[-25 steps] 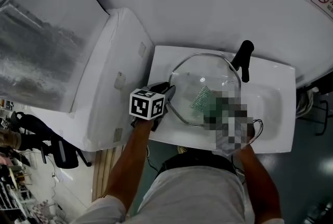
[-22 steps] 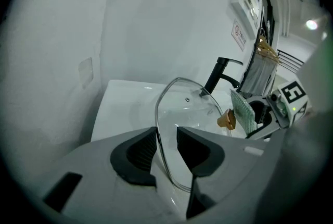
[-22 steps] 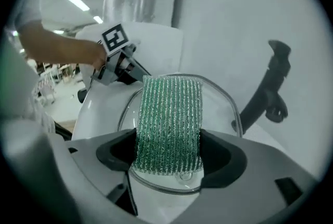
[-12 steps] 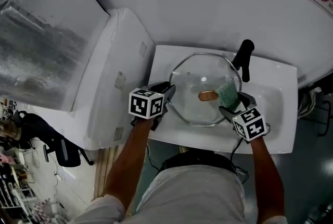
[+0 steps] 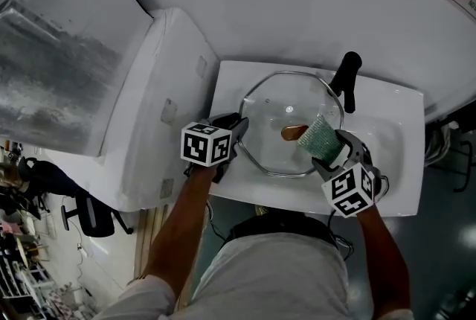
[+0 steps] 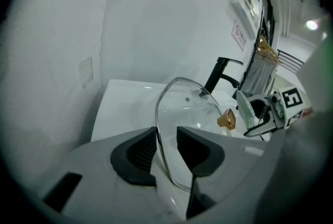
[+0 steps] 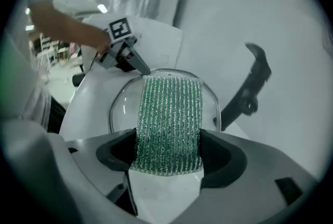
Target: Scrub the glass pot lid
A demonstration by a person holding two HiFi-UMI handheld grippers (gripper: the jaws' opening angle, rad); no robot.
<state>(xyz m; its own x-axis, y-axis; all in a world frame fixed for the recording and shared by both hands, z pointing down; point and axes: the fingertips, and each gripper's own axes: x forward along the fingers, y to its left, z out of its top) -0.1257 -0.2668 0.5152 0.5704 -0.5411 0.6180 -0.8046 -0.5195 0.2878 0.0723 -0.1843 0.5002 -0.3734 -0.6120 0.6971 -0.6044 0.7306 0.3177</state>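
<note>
My left gripper (image 5: 240, 134) pinches the glass pot lid (image 5: 269, 119) by its rim. My right gripper (image 5: 332, 152) squeezes a green scouring pad (image 5: 320, 137) beside the knob (image 5: 293, 133).

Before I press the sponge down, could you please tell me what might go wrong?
1. The left claw holds the glass lid only by its thin rim; a hard push from the sponge could twist it loose into the sink.
2. The lid's far edge appears close to the black faucet; a long stroke might knock glass against it.
3. The sponge sticks out well past the right claw, so it may fold under pressure.
</note>
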